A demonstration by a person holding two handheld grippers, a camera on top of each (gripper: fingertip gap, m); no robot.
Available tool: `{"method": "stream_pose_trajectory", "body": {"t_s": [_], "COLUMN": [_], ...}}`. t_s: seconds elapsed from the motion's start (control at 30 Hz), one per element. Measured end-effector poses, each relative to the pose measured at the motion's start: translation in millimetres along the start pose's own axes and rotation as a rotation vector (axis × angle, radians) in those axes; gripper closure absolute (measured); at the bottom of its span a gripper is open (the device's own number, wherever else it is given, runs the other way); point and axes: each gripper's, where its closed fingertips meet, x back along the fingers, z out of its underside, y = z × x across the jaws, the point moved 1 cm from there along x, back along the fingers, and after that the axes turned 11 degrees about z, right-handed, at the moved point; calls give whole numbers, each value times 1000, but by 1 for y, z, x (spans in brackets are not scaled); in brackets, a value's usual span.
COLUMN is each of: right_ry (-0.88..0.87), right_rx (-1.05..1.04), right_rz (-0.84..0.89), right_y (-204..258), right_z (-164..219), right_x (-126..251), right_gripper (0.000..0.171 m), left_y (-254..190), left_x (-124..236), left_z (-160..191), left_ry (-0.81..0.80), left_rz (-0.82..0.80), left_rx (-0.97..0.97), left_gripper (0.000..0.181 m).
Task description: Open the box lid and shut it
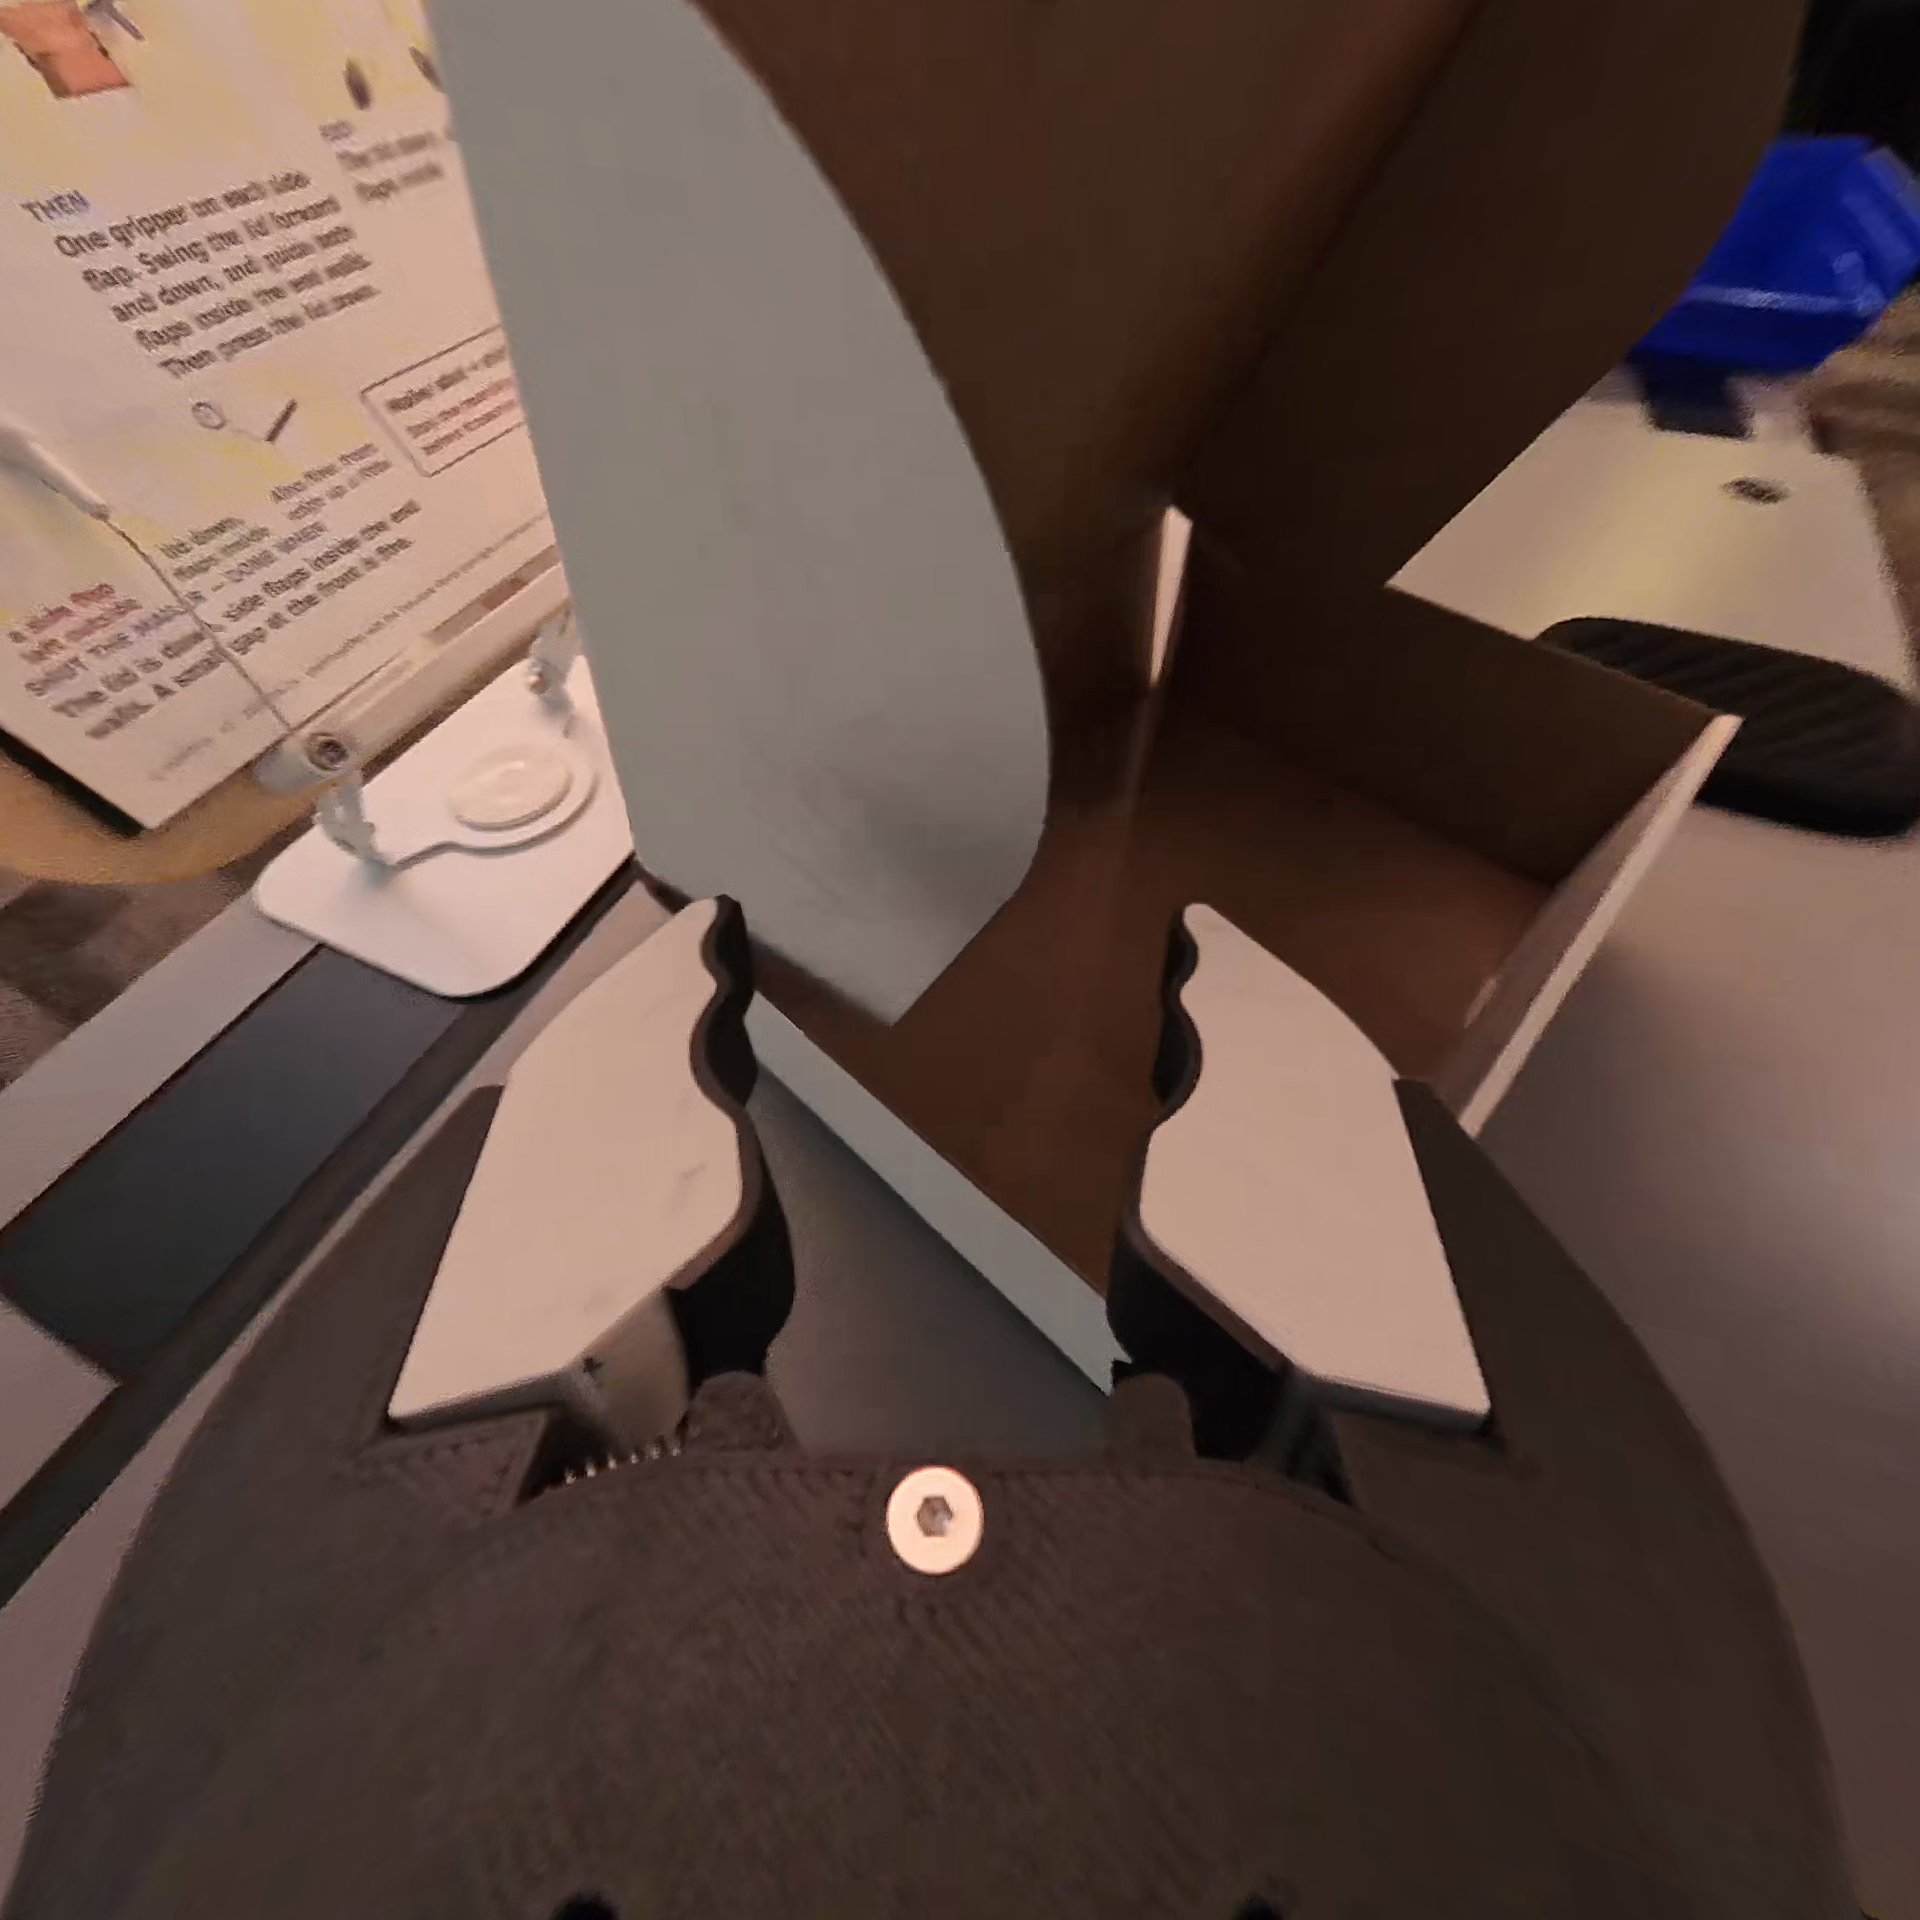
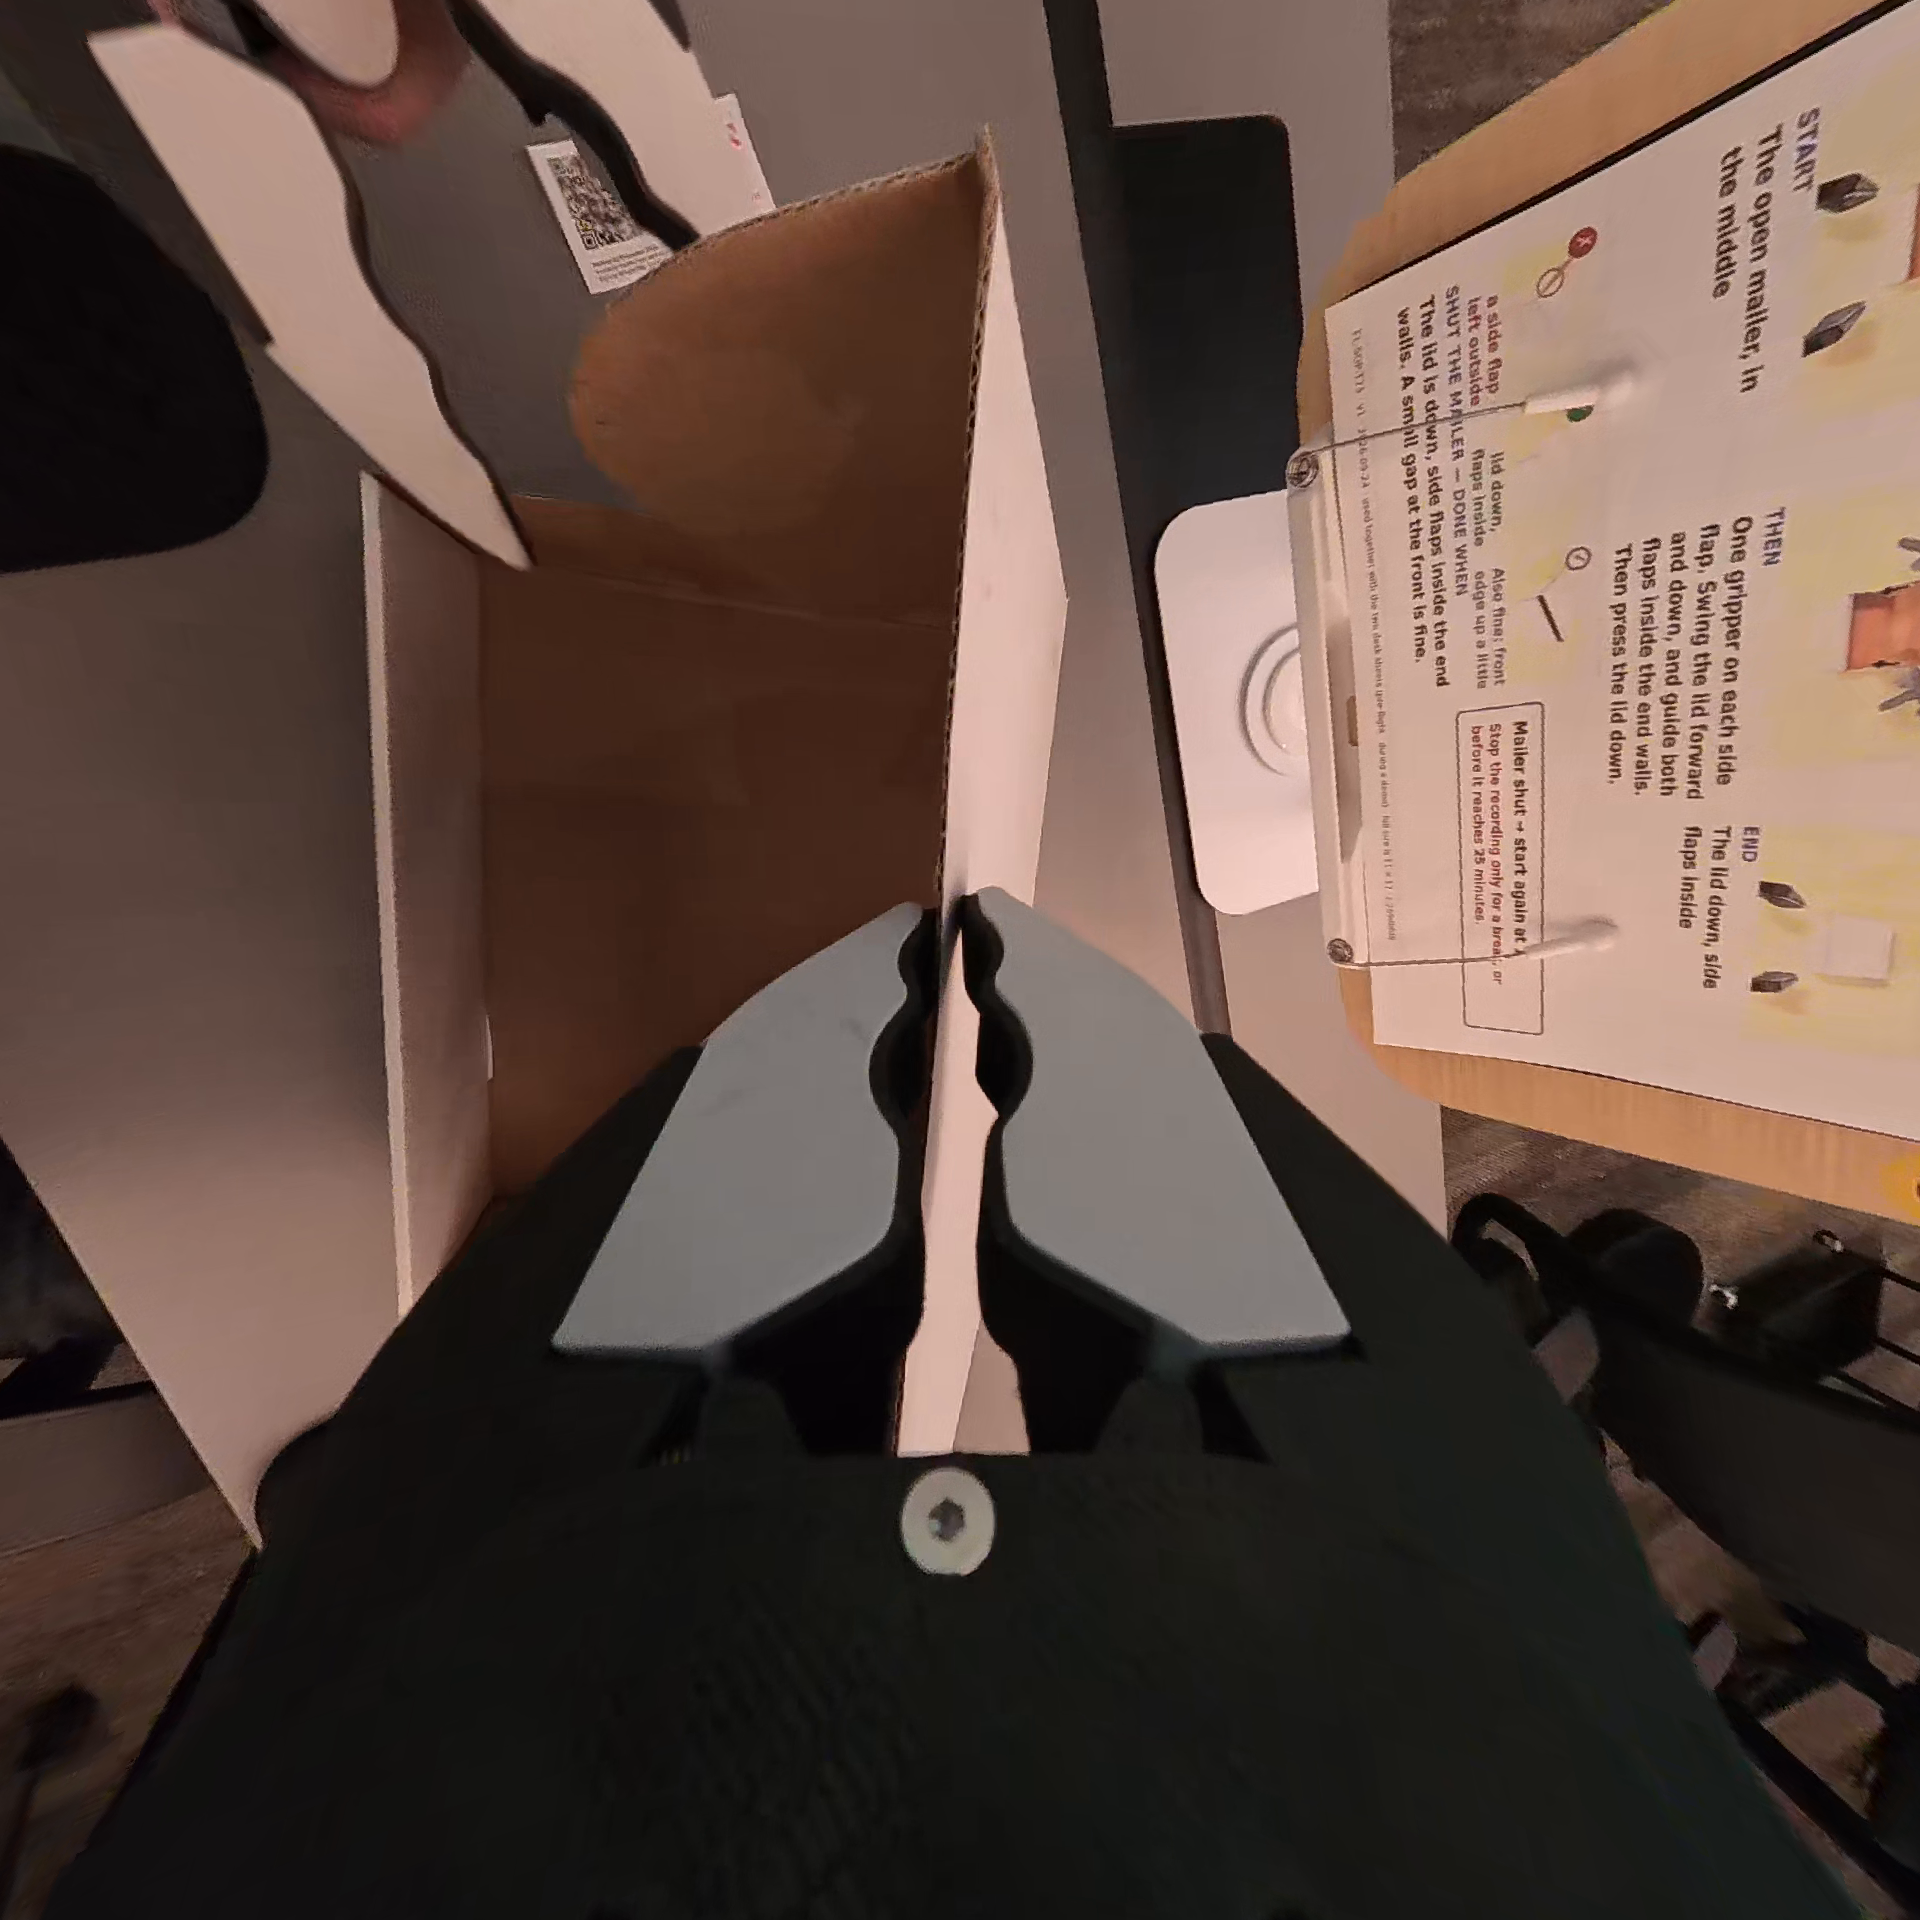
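Observation:
A cardboard mailer box, white outside and brown inside, stands open on the grey table. My right gripper (image 2: 951, 914) is shut on the white edge of the raised lid (image 2: 1013, 623), whose brown inner face (image 2: 748, 707) is to its left. A rounded brown side flap (image 2: 769, 364) stands at the lid's far end. My left gripper (image 1: 951, 966) is open, with a white cardboard flap (image 1: 769, 520) running between its fingers without being clamped. The brown box floor (image 1: 1340, 842) lies beyond. One left finger (image 2: 312, 291) shows at the upper left of the right wrist view.
A printed instruction sheet (image 2: 1621, 623) leans on a white stand (image 2: 1236, 717) beside the box; it also shows in the left wrist view (image 1: 208, 416). A blue bin (image 1: 1787, 281) and a black pad (image 1: 1745, 717) lie beyond. Black gear (image 2: 1683, 1351) lies at the lower right.

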Motion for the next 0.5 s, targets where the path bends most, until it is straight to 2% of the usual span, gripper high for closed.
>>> {"method": "stream_pose_trajectory", "body": {"t_s": [0.03, 0.1, 0.17, 0.23, 0.3, 0.4, 0.5], "right_ry": [-6, -14, -28, -50, -87, -149, -223], "right_rx": [0, -15, -35, -44, -39, -20, -3], "right_rz": [-7, -18, -38, -46, -26, 44, 150], "right_y": [-2, -5, -6, -7, -8, -11, -14], "right_z": [0, 0, -1, -1, -1, 0, 1], "right_x": [0, -1, -1, -1, -1, 0, 7], "right_gripper": [166, 166, 166, 165, 165, 166, 164], "left_y": [1, 4, 16, 21, 18, 24, 30], "left_x": [-3, -10, -12, -14, -16, -12, -11], "left_z": [0, 3, 1, -4, -11, -11, -8], "left_ry": [36, 124, 152, 127, 90, 83, 92], "left_rz": [-36, -112, -231, -277, -261, -317, -364], "left_rx": [7, 11, 0, 22, 43, 84, 107], "left_gripper": [105, 101, 109, 130, 159, 161, 153]}}
